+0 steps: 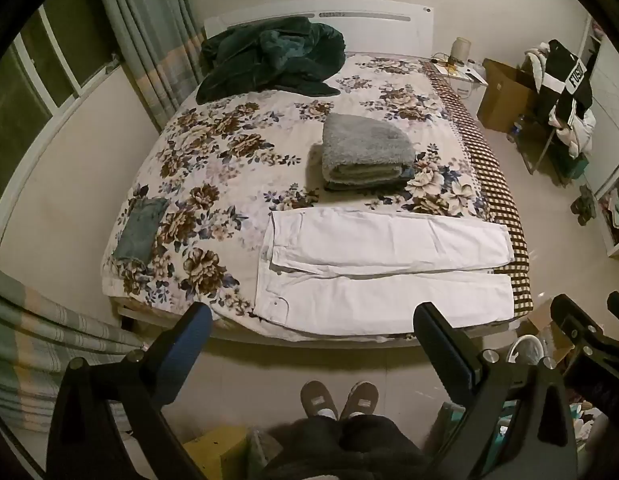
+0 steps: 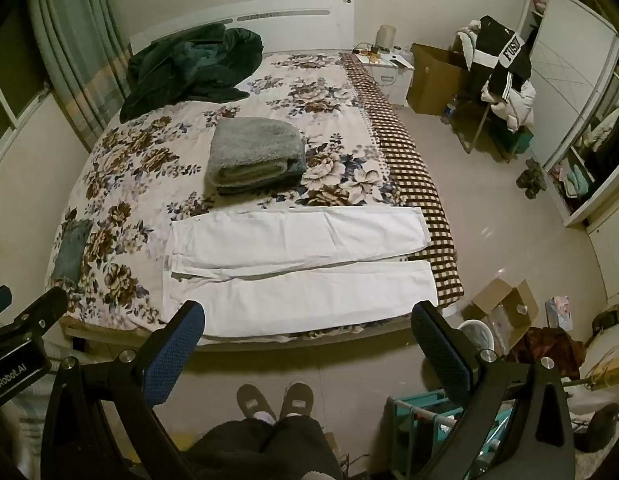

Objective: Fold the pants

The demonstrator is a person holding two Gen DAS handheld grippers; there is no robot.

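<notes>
White pants point(image 1: 385, 268) lie flat near the front edge of the floral bed point(image 1: 213, 148), waist to the left, both legs stretched to the right side by side. They also show in the right wrist view point(image 2: 297, 264). My left gripper point(image 1: 313, 324) is open and empty, held above the floor in front of the bed edge, short of the pants. My right gripper point(image 2: 309, 320) is open and empty, likewise in front of the bed edge, near the pants' front leg.
A folded grey blanket point(image 1: 365, 152) lies behind the pants. A small folded denim piece point(image 1: 141, 232) sits at the bed's left edge. A dark green quilt point(image 1: 269, 56) is heaped at the headboard. Cardboard boxes point(image 2: 505, 312) and clutter lie on the floor at right.
</notes>
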